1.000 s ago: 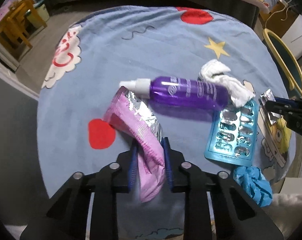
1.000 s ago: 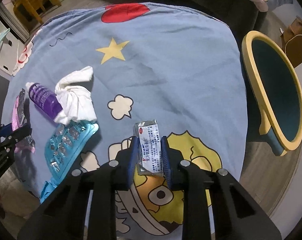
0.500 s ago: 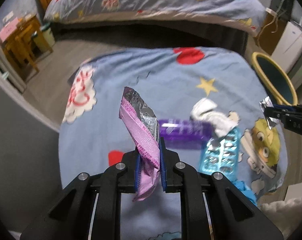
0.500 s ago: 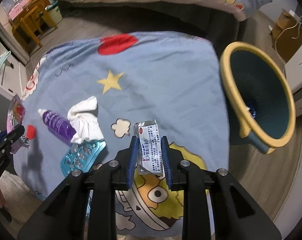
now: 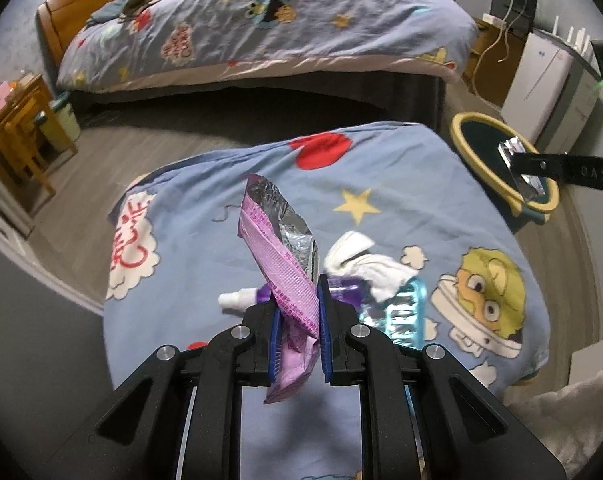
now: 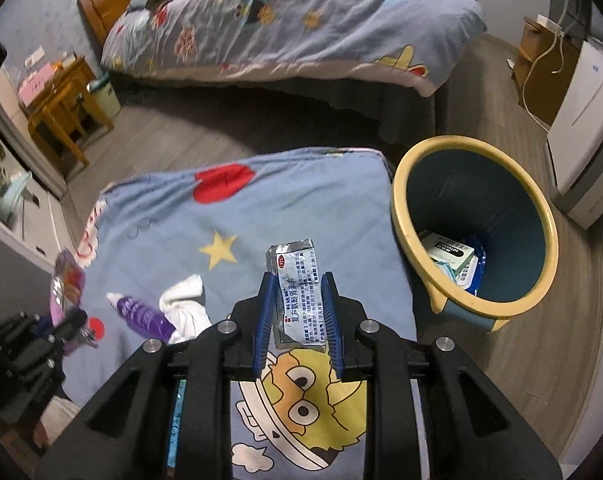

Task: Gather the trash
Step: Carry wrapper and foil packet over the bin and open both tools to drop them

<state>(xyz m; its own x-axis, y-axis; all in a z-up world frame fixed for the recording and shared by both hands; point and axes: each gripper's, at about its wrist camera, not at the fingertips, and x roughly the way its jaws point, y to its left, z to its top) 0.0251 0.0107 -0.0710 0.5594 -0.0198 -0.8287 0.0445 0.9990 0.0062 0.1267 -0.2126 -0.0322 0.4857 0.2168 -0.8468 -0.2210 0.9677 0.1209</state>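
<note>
Bedroom floor of grey wood carries a low worktop (image 6: 309,200) draped in blue cartoon cloth, with a bed (image 6: 301,20) behind and one yellow-rimmed bin (image 6: 541,216) just beside the worktop's right edge, presumably so trash can be dropped straight in. Left tongs (image 5: 299,320) are pressed together on one pink foil wrapper (image 5: 277,248), held clear above the cloth; right tongs (image 6: 297,312) pinch one silver medicine sachet (image 6: 297,280), likewise raised, likely for carrying to the bin. On the cloth lie one purple bottle (image 6: 141,312), one crumpled white tissue (image 6: 185,304) and one blue blister pack (image 5: 405,312). A white box and blue packets already sit inside the bin
</note>
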